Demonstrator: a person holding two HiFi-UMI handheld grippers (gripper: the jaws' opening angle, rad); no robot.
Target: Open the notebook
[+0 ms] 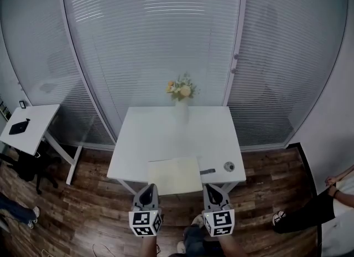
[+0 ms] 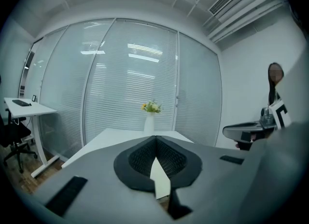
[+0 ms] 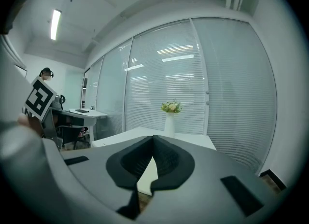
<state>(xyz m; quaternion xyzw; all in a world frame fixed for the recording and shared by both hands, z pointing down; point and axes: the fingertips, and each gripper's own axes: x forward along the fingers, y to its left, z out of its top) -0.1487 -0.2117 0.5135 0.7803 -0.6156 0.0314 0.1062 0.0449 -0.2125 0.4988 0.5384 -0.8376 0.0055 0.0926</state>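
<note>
Left hand-held gripper [image 1: 147, 190] and right hand-held gripper [image 1: 215, 190] hover shut, empty. Notebook [image 1: 175, 175] on the surface [image 1: 166, 131] looks light, thin-covered; probably best lifted by a free edge.

White bench [image 1: 166, 134], broad middle bare and free for passage. At its near edge a notebook [image 1: 175, 175] lies flat, with a small dark bar [image 1: 207, 171] and a round object [image 1: 229, 166] just right of it. A vase of flowers [image 1: 181, 106] blocks the far edge. The left tool [image 1: 148, 186] and right tool [image 1: 214, 186] hover short of the near edge.
</note>
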